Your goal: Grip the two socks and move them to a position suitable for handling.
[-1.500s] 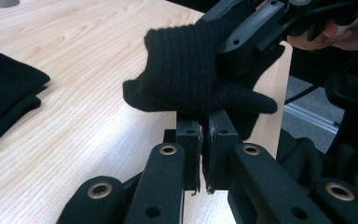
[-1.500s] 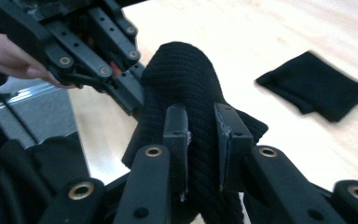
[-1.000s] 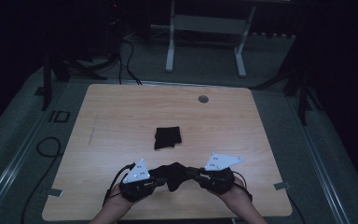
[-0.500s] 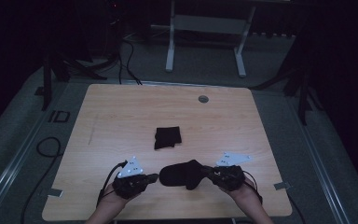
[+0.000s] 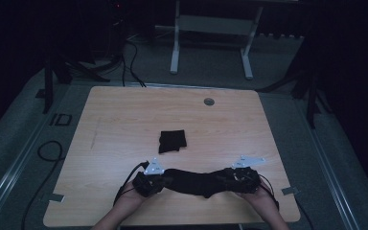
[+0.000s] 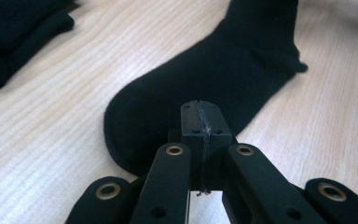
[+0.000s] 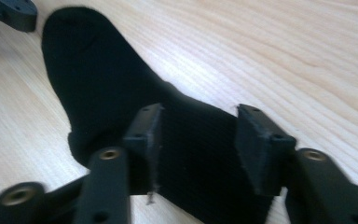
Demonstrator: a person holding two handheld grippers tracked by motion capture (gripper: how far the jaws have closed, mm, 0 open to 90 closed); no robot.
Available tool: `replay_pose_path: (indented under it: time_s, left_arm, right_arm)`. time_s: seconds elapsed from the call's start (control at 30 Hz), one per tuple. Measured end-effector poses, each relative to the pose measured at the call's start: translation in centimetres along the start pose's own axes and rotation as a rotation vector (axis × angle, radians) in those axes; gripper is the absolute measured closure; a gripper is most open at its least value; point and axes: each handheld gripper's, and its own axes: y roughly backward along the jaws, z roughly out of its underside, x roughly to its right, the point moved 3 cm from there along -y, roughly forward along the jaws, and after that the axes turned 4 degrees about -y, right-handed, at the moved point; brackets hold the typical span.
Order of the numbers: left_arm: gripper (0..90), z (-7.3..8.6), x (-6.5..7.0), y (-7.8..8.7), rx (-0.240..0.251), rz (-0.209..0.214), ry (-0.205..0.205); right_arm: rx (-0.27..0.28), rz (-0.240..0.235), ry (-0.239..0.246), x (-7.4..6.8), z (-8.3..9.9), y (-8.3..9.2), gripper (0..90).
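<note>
Pale wood-grain table (image 5: 124, 120) fills the frame's centre, ringed by dark grey floor and cables. Low in the frame, your left gripper (image 5: 160, 179) is clenched on the black sock (image 5: 196, 181); your right gripper (image 5: 230, 178), jaws just opening, straddles its other end. Folded dark cloth (image 5: 173, 141) lies mid-table.

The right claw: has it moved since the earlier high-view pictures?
Yes. The right claw has shifted right and toward the near edge, away from the folded black sock, its jaws just opening over the stretched sock.
</note>
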Motion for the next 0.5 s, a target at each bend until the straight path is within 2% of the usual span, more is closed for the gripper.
replay_pose_path:
  time_s: [0.13,0.17,0.2,0.33,0.43,0.5]
  left_arm:
    - [90.0,-0.3,-0.5,0.1,0.004,-0.016,0.005]
    - [90.0,-0.5,-0.7,-0.1,-0.001,-0.024,0.003]
    - [90.0,-0.6,-0.8,-0.1,0.0,-0.024,0.0]
    - [89.9,-0.8,-1.0,-1.1,-0.028,-0.021,-0.005]
    - [89.9,-0.8,-1.1,-2.0,-0.059,-0.025,-0.017]
    - [89.8,-0.7,-1.2,-2.5,-0.081,-0.035,-0.025]
  right_arm:
    - [0.022,0.03,-0.008,0.7,-0.3,0.9,52.2]
    - [0.024,0.043,-0.01,1.0,-0.3,1.1,54.9]
    - [0.019,0.053,-0.021,1.5,-0.2,1.1,61.4]
    - [-0.021,0.04,-0.011,1.6,0.5,0.3,66.6]
    - [-0.054,0.028,0.003,1.5,1.0,-0.6,67.0]
    - [-0.07,0.031,0.021,1.6,1.2,-1.1,72.0]
